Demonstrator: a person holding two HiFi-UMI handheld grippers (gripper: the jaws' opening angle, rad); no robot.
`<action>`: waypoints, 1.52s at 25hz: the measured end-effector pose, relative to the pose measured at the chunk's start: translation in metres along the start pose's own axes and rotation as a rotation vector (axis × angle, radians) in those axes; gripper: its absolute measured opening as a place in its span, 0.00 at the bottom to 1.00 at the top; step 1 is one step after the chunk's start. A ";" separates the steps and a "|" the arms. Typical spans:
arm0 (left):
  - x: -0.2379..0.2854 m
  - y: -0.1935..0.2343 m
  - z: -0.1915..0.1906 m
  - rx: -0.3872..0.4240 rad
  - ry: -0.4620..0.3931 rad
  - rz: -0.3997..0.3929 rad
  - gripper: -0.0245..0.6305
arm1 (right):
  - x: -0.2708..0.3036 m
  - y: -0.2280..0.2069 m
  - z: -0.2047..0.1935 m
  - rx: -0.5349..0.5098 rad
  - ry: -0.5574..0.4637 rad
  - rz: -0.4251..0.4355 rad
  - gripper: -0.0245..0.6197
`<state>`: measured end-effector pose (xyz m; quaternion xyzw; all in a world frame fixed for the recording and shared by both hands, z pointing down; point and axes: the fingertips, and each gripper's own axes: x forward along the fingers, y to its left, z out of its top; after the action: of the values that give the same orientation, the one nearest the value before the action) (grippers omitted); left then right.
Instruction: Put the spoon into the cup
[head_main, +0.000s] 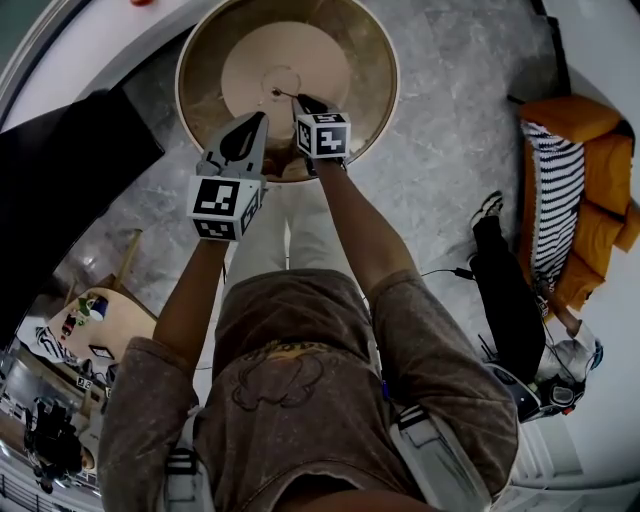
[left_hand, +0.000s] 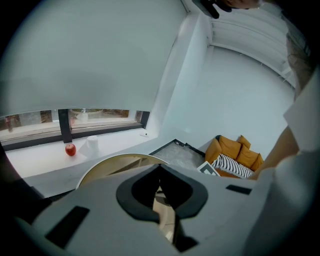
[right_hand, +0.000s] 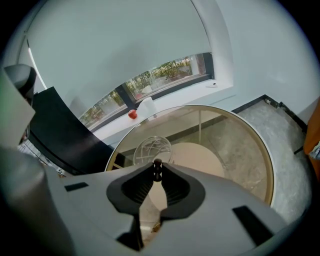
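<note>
The person stood over the round glass table (head_main: 372, 58) at the top of the head view, with both grippers held out above it. The right gripper (head_main: 305, 103) was pinched narrowly on the spoon (right_hand: 157, 168). In the right gripper view the spoon's dark, beaded handle end stood upright between the two jaw tips, clamped from both sides. From above, the thin stem ran up and to the left from those jaws toward the middle of the cup (right_hand: 151, 148). This was a clear glass cup standing on the table near its centre, just beyond the jaw tips. I could not tell whether the spoon's far end was inside the cup or only above it. The left gripper (left_hand: 159, 167) hung just left of and below the right one in the head view. Its jaw tips met with nothing between them, and only the table showed through the gap behind them. A red apple (right_hand: 132, 114) sat on the white window sill beyond the table. An orange sofa (head_main: 592, 180) with a striped cushion stood at the right edge of the head view, and another person (head_main: 508, 300) sat beside it.
</note>
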<state>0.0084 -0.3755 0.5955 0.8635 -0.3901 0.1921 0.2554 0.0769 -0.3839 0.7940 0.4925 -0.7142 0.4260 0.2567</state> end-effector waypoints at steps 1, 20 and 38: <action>0.001 0.000 0.000 -0.002 -0.001 0.001 0.05 | 0.001 0.000 0.000 -0.002 0.001 0.001 0.13; 0.003 0.007 -0.006 -0.008 0.022 -0.002 0.05 | 0.014 0.001 -0.002 -0.005 0.011 0.034 0.23; -0.003 -0.001 0.005 -0.027 0.011 -0.019 0.05 | -0.026 -0.020 0.014 -0.035 -0.014 -0.057 0.15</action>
<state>0.0076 -0.3759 0.5896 0.8625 -0.3829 0.1893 0.2712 0.1059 -0.3864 0.7736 0.5109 -0.7092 0.4024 0.2722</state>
